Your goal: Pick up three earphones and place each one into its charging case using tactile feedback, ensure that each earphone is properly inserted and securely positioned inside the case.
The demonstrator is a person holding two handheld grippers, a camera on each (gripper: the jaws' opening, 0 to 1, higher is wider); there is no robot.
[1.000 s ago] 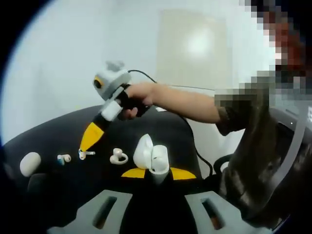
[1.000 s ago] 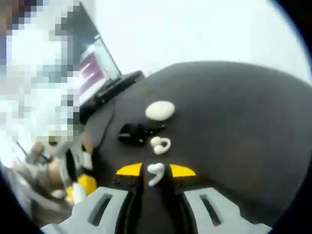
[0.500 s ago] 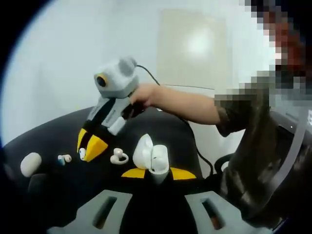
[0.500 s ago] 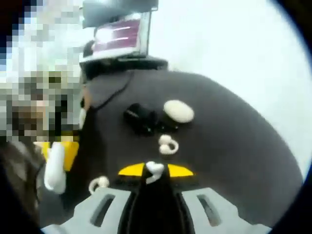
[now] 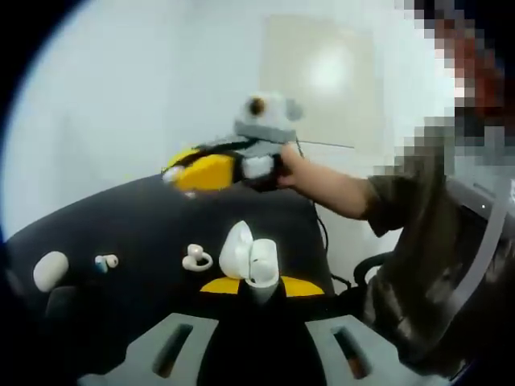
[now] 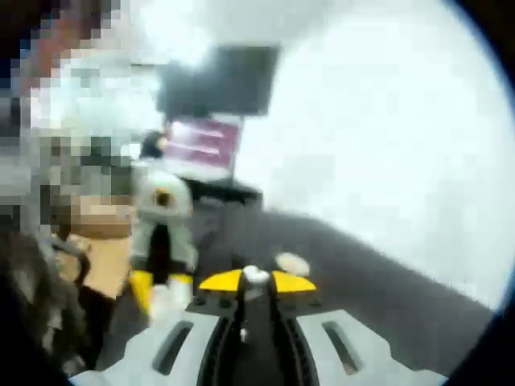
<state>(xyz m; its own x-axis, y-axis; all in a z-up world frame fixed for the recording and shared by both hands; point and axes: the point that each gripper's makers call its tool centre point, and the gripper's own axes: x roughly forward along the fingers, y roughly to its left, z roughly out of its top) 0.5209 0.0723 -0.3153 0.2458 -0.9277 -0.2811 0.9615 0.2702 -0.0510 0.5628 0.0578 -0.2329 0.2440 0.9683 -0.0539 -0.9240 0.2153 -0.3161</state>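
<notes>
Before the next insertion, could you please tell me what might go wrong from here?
1. The right claw pinches a small white earphone only at its very tips while raised above the table; it could slip and drop.
2. The left claw grips the open charging case by its bottom edge, so pressing the earphone in might tilt it.
3. The right gripper view is blurred, so aligning with the case slot looks uncertain.
</notes>
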